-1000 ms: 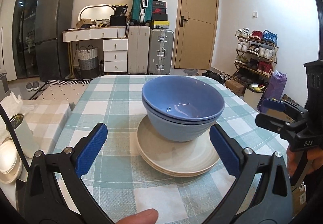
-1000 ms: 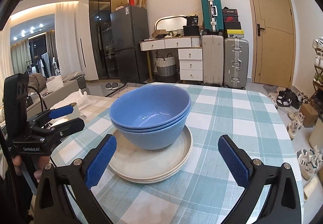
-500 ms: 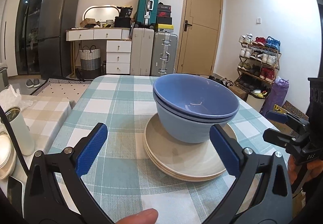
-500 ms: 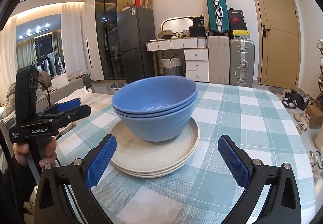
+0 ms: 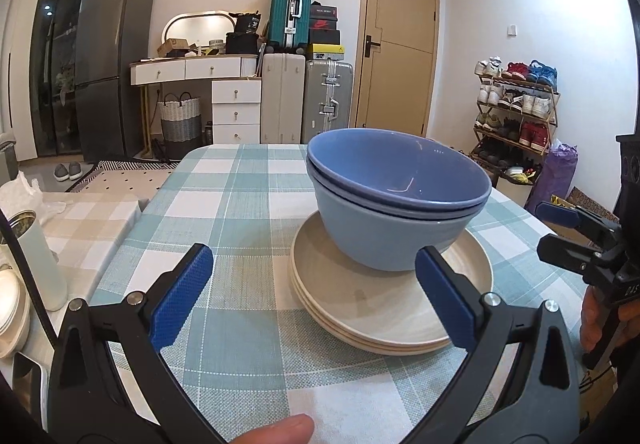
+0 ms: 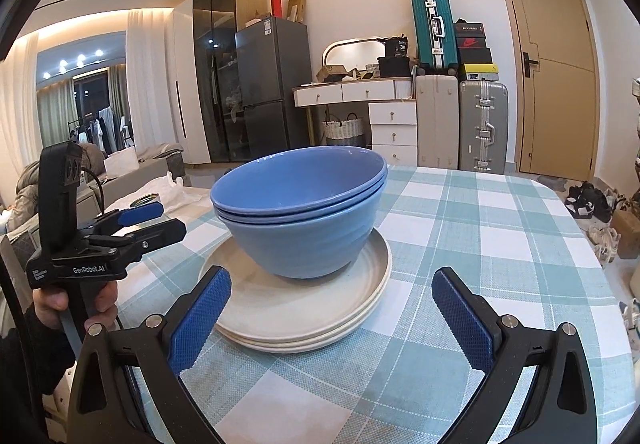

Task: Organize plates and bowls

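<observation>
Nested blue bowls stand upright on a stack of cream plates in the middle of the table. In the left wrist view my left gripper is open, low over the cloth, with the stack just ahead and to the right of its span. Nothing is between its fingers. My right gripper is open too, its blue pads flanking the near rim of the plates without touching. Each gripper shows in the other's view, the right gripper and the left gripper, on opposite sides of the stack.
The table wears a teal and white checked cloth. A pale cylinder cup and white dishes sit on a lower surface off the table's left edge. Suitcases, a door and a shoe rack stand behind. A fingertip shows at the bottom.
Both grippers have dropped lower and come closer to the stack, which now looks larger. The bowls and plates have not moved. Both grippers stay open.
</observation>
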Available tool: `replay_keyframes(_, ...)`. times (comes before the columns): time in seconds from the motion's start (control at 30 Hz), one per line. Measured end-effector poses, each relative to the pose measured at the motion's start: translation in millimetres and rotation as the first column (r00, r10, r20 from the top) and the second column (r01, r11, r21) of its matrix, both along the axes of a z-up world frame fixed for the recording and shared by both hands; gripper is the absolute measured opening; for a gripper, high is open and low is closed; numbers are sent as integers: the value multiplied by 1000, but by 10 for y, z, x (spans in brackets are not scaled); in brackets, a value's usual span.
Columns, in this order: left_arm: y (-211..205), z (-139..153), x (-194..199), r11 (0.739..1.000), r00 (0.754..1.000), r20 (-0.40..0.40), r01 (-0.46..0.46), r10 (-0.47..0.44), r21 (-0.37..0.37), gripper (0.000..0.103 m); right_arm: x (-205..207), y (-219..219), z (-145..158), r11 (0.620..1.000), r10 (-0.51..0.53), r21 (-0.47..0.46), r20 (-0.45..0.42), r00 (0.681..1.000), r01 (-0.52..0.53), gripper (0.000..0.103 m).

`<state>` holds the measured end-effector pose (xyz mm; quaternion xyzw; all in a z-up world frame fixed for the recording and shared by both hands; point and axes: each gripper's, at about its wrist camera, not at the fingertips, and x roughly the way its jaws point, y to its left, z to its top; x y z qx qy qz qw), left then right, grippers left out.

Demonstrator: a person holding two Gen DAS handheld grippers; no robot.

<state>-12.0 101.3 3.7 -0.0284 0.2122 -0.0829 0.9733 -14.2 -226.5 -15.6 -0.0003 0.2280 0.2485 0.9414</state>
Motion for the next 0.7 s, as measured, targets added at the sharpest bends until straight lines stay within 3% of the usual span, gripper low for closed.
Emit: replay_keyframes(0.7,45,-113,121,1000,1000,27,0,1,-17,101,-18,-9,-31,999,31,8,38,999,-32,102)
